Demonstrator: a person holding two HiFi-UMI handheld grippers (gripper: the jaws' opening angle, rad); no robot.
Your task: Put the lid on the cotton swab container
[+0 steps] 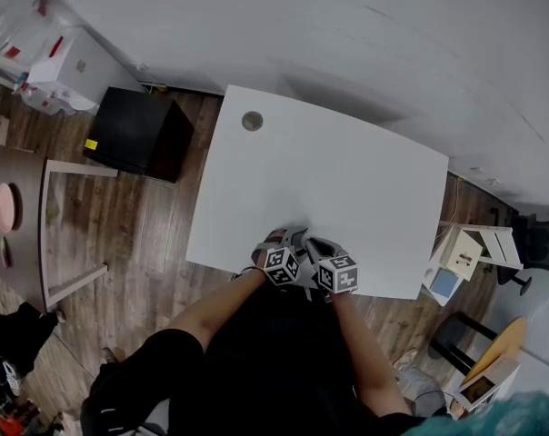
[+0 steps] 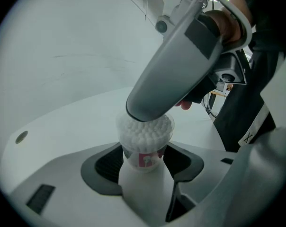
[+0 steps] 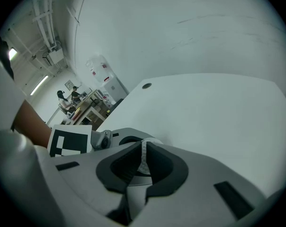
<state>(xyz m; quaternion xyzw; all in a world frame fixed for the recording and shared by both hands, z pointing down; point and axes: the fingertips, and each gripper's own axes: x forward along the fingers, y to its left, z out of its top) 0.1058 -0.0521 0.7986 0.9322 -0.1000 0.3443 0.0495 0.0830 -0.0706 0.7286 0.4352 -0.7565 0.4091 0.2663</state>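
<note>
Left gripper [image 2: 144, 161] is clamping the container [image 2: 145, 145] by its sides, jaws standing wide around it, swabs heaped to the brim. Right gripper [image 3: 142, 145] is sitting right on top of it, jaws nearly together and pinching a thin pale edge. That's the lid [image 3: 143, 159], I'm judging, though it's showing only as a sliver. All this is happening at the near edge of the table [image 1: 347, 180].

Now the danger. If the lid is going down tilted, one side is catching the rim while the other rides up, and pushing harder is only jamming it or crushing swab tips. That narrow pinch could be slipping too, letting the lid pop off sideways. And pressing off-centre is twisting the container in the left jaws, maybe tipping it and spilling swabs over the edge.

The table is lying white and smooth, with a round grommet [image 1: 252, 121] near the far corner. Wood floor [image 1: 156, 234] is running around it, a black cabinet [image 1: 138, 133] is standing to the left, pale wall beyond.
</note>
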